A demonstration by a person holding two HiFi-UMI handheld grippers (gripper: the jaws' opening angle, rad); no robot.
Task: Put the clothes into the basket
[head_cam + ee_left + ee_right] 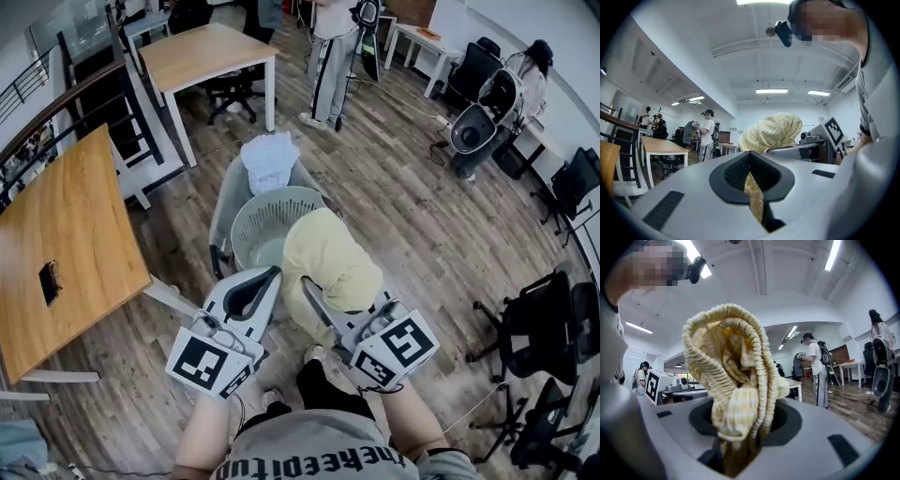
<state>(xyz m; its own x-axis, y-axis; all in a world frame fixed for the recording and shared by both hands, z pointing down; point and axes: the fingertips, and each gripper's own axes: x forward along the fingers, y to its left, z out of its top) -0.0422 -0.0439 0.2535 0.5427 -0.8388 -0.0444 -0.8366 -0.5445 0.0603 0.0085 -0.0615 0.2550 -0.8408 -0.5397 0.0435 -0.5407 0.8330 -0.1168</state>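
A pale yellow checked garment (328, 262) hangs bunched between my two grippers, over the near right rim of the round grey-green basket (255, 217). My left gripper (270, 277) is shut on a thin strip of the yellow cloth (754, 197). My right gripper (309, 298) is shut on the garment's ribbed, gathered edge (736, 390), which bulges up out of its jaws. From the left gripper view the bunched garment (772, 131) sits above the right gripper's body (811, 149). A white garment (269, 159) lies just beyond the basket.
The basket sits on a grey chair (225, 202). A wooden table (66, 244) is at the left and another (206, 56) stands farther back. A person (328, 56) stands behind. Black office chairs (544, 337) are at the right.
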